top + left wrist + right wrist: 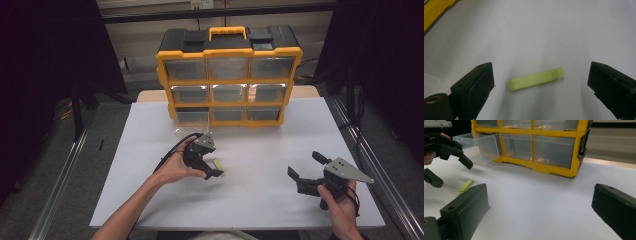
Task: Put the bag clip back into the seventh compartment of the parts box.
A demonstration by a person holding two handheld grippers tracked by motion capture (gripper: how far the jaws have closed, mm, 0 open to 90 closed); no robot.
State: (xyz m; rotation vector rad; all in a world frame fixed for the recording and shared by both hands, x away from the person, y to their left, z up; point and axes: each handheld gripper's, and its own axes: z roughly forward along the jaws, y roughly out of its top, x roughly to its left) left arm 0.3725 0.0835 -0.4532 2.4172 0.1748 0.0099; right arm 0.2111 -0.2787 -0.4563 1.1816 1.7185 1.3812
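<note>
Lying flat on the white table sheet (260, 150), the small lime-green plastic strip (536, 79) sits between the left gripper's (540, 82) wide-open jaws, untouched, its long axis running jaw to jaw. Right gripper (306, 171) hangs well apart, jaws spread, empty; yellow-framed drawer cabinet (229, 75) behind has its bottom-left clear drawer (477, 146) pulled out.

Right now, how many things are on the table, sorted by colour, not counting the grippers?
Yellow and black: 1, the drawer organizer
Light green: 1, the flat strip
Total: 2
</note>
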